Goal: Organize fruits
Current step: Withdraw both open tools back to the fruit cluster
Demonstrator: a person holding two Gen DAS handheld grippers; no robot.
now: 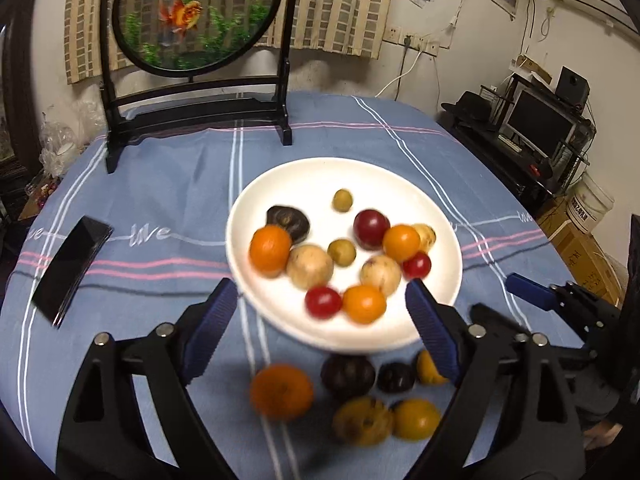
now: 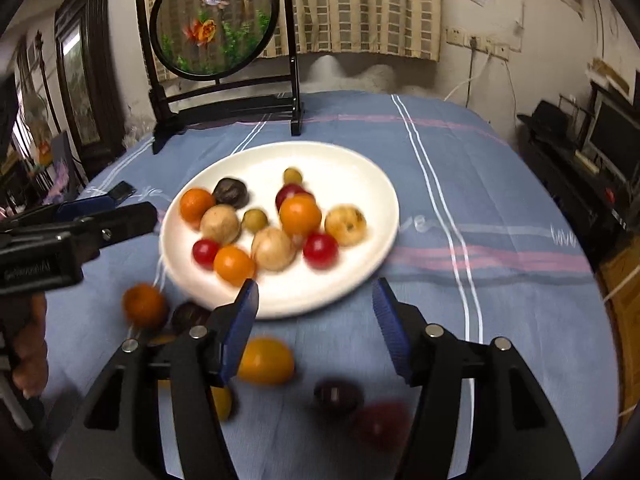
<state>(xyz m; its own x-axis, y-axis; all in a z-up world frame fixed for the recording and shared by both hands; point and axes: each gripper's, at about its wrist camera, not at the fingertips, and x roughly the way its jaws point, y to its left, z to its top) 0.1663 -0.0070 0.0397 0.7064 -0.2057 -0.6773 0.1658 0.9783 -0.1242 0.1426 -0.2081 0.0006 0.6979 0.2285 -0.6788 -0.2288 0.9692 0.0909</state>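
Observation:
A white plate (image 1: pixel 304 178) holds several small fruits: oranges, red, green, tan and one dark. It also shows in the right wrist view (image 2: pixel 352 168). Loose fruits lie on the blue cloth in front of it: an orange (image 1: pixel 281 391), dark plums (image 1: pixel 347 376), yellow ones (image 1: pixel 416 419). My left gripper (image 1: pixel 322 332) is open and empty above the plate's near rim. My right gripper (image 2: pixel 316 332) is open and empty, with a yellow fruit (image 2: pixel 266 361), a dark plum (image 2: pixel 338 396) and a red fruit (image 2: pixel 380 424) below it.
A black-framed round goldfish screen (image 1: pixel 196 16) stands at the table's far edge. A black phone (image 1: pixel 72 264) lies at the left on the blue striped cloth (image 1: pixel 160 184). The right gripper shows at the right of the left wrist view (image 1: pixel 532 288).

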